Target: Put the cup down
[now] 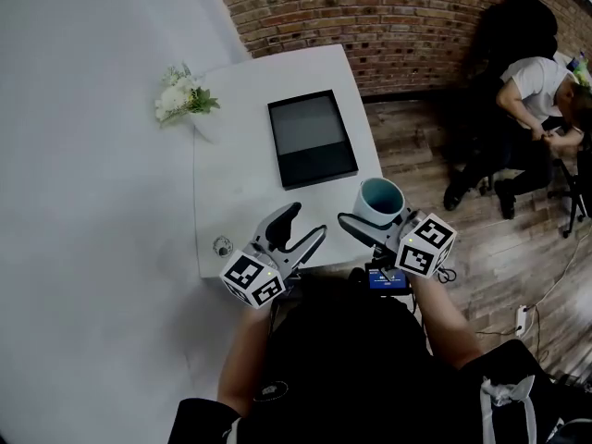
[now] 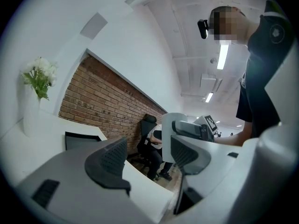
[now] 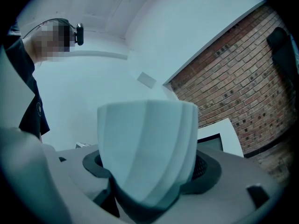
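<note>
Right tongs (image 1: 374, 218) pinch the white ribbed, teal-lined cup (image 1: 381, 198) low on its walls, centre frame; seemingly rigid, slick, breakable. Left tongs (image 1: 308, 221) spread, empty.

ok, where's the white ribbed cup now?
Head view, right side: the cup is clamped in the right gripper at the white table's near right corner, beside the black tray.

The right tongs (image 1: 372, 220) grip a white cup (image 1: 381, 200) with a teal inside at the near right edge of the bench (image 1: 240, 183). The left tongs (image 1: 302, 228) gape empty just left of it. Farther off lies a black tray (image 1: 312, 138), and white flowers (image 1: 183, 95) stand at the far left corner.
</note>
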Available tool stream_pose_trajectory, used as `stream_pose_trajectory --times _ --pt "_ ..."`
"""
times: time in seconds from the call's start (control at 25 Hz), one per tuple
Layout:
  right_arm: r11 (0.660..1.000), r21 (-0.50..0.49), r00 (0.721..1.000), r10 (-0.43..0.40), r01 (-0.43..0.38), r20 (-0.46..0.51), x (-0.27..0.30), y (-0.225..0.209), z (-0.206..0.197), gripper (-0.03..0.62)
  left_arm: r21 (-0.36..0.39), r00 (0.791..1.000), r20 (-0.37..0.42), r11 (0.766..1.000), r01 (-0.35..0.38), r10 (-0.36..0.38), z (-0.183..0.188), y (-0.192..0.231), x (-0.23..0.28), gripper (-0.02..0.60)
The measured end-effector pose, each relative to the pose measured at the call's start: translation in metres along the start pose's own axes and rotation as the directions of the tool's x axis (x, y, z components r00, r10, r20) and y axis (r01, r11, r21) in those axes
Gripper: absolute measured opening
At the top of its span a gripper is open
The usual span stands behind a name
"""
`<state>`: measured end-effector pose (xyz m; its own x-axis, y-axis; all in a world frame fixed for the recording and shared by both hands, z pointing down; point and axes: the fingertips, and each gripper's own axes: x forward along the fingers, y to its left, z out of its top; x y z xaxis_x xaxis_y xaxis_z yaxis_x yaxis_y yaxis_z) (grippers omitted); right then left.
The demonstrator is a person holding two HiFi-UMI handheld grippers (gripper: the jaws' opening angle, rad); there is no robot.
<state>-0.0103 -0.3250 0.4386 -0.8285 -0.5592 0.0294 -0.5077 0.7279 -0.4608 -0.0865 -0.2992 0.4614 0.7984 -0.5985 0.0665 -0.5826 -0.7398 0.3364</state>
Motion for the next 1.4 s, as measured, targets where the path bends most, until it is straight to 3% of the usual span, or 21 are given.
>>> stream_pose_trajectory --times 0.36,0.76,1.12,1.4 --pt "1.000 0.009 1.000 0.027 -0.027 -0.012 0.004 -0.003 0.000 0.400 0.005 1.000 -0.012 1.000 -0.023 0.023 0.001 0.003 0.001 0.299" --pt "0.999 0.027 0.992 0.034 -0.031 -0.122 0.011 -0.039 -0.035 0.399 -0.009 0.995 -0.048 0.996 -0.085 0.085 -0.008 0.011 -0.002 0.296" --pt "0.997 -0.022 0.978 0.069 -0.075 -0.197 0.124 -0.093 -0.064 0.399 -0.011 0.988 -0.033 0.988 -0.153 0.153 -0.010 0.043 -0.012 0.295" --pt "0.997 -0.063 0.974 0.028 -0.043 -0.226 0.208 -0.122 -0.079 0.399 -0.022 0.983 -0.010 0.983 -0.184 0.184 -0.005 0.053 -0.016 0.295"
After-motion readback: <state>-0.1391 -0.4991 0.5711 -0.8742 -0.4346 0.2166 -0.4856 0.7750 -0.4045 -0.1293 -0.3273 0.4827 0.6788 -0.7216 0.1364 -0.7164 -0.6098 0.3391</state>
